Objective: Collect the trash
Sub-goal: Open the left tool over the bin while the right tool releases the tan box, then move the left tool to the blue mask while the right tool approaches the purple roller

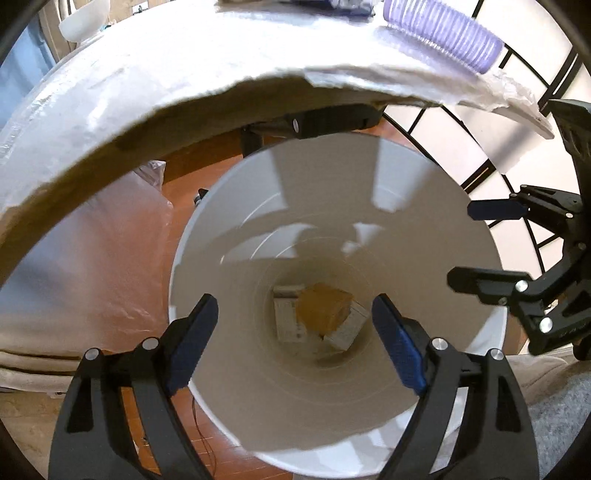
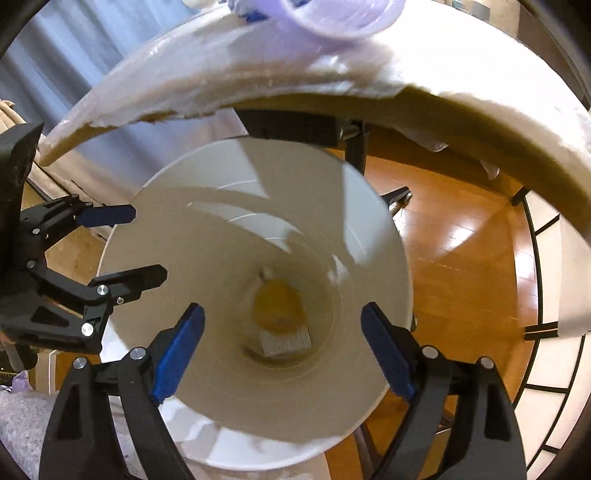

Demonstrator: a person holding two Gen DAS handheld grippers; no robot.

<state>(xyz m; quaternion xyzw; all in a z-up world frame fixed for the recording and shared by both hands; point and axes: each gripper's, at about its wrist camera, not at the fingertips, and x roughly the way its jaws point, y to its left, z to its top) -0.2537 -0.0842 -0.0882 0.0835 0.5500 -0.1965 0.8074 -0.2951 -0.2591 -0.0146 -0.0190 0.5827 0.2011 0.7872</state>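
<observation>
A white trash bin (image 1: 229, 258) stands on the floor below the table edge; it also fills the right wrist view (image 2: 207, 229). At its bottom lie small white cartons (image 1: 288, 321) and a brown crumpled piece (image 1: 323, 308), seen also in the right wrist view (image 2: 279, 304). My left gripper (image 1: 295, 321) is open and empty above the bin mouth. My right gripper (image 2: 282, 334) is open and empty above the bin too. Each gripper shows in the other's view, the right one (image 1: 469, 243) at the bin's right rim, the left one (image 2: 147, 245) at its left rim.
A white-covered table (image 1: 166, 92) with a torn edge overhangs the bin. A ribbed purple tube (image 1: 443, 33) lies on the table near its edge, also in the right wrist view (image 2: 332, 18). A white bowl (image 1: 85, 18) sits at the far left. Wooden floor (image 2: 461, 258) lies around the bin.
</observation>
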